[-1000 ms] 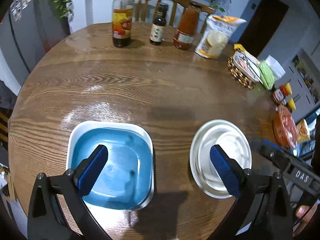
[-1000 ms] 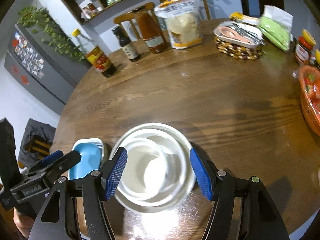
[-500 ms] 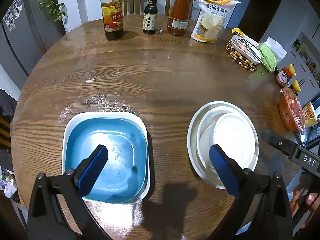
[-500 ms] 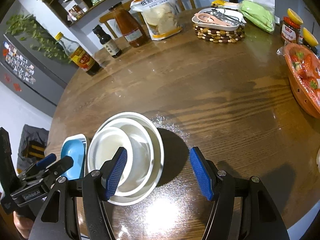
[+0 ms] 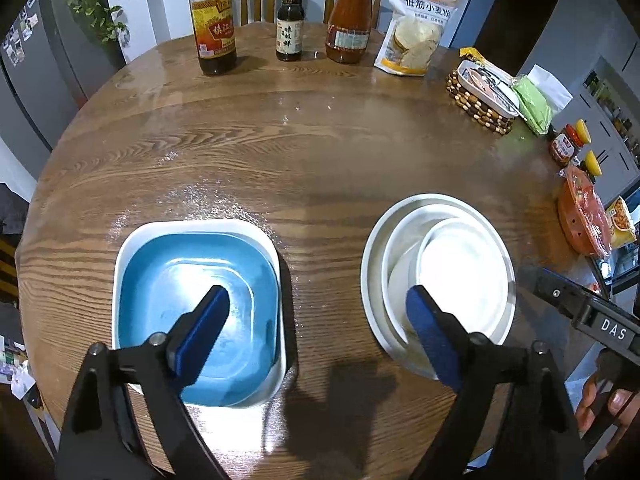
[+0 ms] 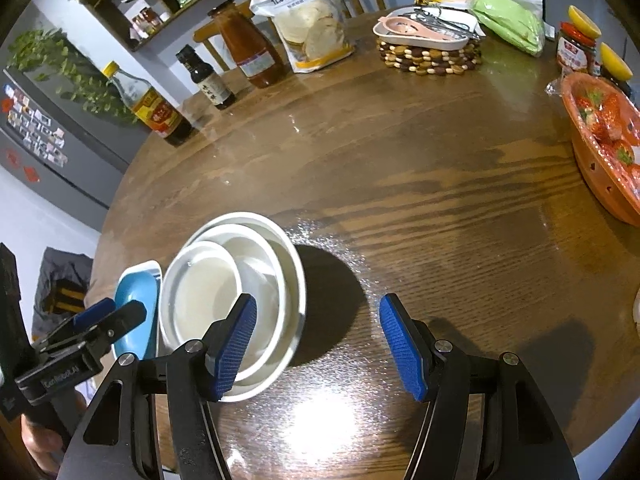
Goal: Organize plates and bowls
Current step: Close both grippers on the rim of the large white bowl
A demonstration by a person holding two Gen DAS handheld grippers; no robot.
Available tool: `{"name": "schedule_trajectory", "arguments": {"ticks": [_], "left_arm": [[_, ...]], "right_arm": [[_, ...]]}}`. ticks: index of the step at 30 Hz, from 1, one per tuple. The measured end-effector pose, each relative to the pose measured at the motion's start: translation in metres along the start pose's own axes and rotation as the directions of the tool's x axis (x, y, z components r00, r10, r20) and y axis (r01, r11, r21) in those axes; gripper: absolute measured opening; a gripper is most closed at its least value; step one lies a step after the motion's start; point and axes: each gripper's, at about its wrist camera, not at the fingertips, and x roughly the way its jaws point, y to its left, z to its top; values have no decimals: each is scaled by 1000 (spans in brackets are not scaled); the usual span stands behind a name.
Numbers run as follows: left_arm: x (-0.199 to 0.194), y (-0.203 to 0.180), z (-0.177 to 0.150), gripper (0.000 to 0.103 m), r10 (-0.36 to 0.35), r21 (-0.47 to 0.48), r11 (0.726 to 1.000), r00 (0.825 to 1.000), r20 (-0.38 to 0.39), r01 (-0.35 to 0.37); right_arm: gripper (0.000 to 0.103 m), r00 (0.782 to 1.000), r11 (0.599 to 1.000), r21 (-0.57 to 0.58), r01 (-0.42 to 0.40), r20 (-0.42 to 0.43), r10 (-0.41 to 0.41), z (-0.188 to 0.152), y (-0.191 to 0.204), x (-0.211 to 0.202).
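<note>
On a round, glossy wooden table (image 5: 320,152), near its front edge, we see two stacks of dishes side by side: a square blue glazed plate (image 5: 198,304) nested in a square white dish (image 5: 128,240), and a small round white bowl (image 5: 464,268) nested in a larger white bowl set on a round white plate (image 5: 372,256). Our left gripper (image 5: 316,332), blue-padded, hangs above the gap between the stacks; its jaws have just been closing a little, yet they are spread wide with nothing between them. Our right gripper (image 6: 318,346) hovers just right of the round stack, jaws apart and empty, one pad over the stack's rim. We judge these dishes to be ceramic: stiff, fairly heavy, smooth, slippery and breakable. The raised rims look like the best holds, pinched from the outer edge. Bottles and a flour bag (image 5: 416,32) stand at the far side.
</note>
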Motion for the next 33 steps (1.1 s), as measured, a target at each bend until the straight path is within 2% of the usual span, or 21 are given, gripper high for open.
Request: {"name": "schedule_trajectory", "arguments": {"ticks": [4,9,12,18,21,25,29,31,32,33], "left_arm": [[4,-2,2,73,-14,-11,1000,1000,-5,14],[13,-2,5,62,-47,-39,998,999,-27,46],[19,-1,6,60,-51,-59,997,998,-46,48],[26,2,10,60,-65,-86,994,995,-69,59],[27,4,11,58,-46,-93,995,996,-74,39],[32,8,11,60,-66,-105,993,993,-96,56],[43,3,9,54,-63,-85,995,989,-134,52],[44,2,12,41,-86,-89,993,987,-134,75],[45,1,13,37,-92,-89,993,987,-133,81],[44,-1,16,29,-94,-82,993,987,-129,84]], "right_arm": [[65,1000,1000,-9,12,-4,-12,-2,-3,3],[49,1000,1000,19,-9,-21,9,-1,-13,11],[46,999,999,29,-32,-36,33,-1,-15,16],[37,998,1000,10,-27,-60,28,1,-6,23],[35,997,999,12,-35,-73,36,1,-5,27],[35,995,998,22,-50,-85,52,2,-8,31],[35,993,998,29,-60,-100,62,5,-9,33],[35,993,998,28,-63,-98,65,7,-8,35],[32,992,997,31,-71,-98,73,8,-8,36],[26,991,996,33,-83,-98,86,8,-7,36]]}}
